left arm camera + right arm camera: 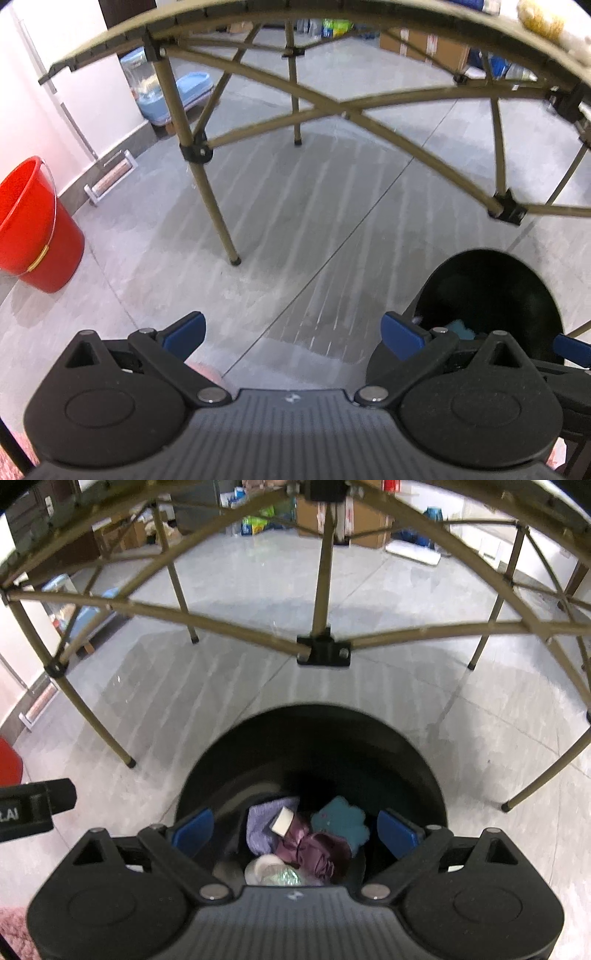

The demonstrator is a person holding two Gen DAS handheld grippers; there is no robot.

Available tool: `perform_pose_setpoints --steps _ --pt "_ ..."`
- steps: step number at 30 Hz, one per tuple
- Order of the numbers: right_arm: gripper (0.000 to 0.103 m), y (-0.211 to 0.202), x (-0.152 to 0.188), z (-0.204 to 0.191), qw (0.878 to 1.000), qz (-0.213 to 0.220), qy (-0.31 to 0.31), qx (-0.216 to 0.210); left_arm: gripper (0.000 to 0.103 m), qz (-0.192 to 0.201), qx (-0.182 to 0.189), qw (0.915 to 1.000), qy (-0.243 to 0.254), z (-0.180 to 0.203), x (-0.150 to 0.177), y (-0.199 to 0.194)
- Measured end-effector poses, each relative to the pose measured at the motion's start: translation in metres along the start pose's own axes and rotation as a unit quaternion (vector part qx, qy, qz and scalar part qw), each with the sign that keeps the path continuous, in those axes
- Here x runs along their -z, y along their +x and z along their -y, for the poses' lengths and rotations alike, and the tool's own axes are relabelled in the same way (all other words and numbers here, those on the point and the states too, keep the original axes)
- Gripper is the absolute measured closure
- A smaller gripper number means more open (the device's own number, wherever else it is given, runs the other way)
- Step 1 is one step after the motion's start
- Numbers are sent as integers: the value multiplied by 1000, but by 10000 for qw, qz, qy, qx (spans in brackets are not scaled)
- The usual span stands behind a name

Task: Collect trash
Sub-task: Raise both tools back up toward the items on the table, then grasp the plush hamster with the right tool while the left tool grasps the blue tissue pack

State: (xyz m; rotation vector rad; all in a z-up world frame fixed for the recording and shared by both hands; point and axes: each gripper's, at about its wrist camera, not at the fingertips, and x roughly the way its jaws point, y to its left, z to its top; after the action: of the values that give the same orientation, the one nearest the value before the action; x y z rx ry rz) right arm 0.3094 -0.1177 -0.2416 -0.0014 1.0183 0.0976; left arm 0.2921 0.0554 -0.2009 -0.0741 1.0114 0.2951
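A black trash bin [314, 738] stands on the grey floor right under my right gripper [295, 830], which is open and empty above its mouth. Inside lie a purple cloth [260, 827], a teal glove-like piece [341, 821], a maroon crumpled piece [317, 853], a small white block [282, 819] and a white wad [264, 867]. In the left wrist view the bin [491, 291] is at lower right. My left gripper [293, 332] is open and empty over bare floor, left of the bin.
A folding camp table on tan legs [214, 210] spans overhead in both views [321, 590]. A red bucket [33, 229] stands by the left wall. Cardboard boxes [424, 48] and clutter line the far side. Some yellow stuff [543, 18] lies on the table top.
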Motion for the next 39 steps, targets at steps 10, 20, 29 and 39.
perform_pose_setpoints --steps 10,20,29,39 --pt "7 -46 -17 7 9968 796 -42 13 0 809 119 9966 -57 0 -10 -34" --pt "7 -95 -29 19 9848 1733 -111 -67 0 1495 358 9879 -187 5 -27 -75" --pt "1 -132 -53 52 9692 2455 155 -125 0 1957 672 9780 -241 25 -53 -109" --pt "0 -146 -96 88 9593 2811 255 -49 0 2224 780 9718 -76 50 -87 -117"
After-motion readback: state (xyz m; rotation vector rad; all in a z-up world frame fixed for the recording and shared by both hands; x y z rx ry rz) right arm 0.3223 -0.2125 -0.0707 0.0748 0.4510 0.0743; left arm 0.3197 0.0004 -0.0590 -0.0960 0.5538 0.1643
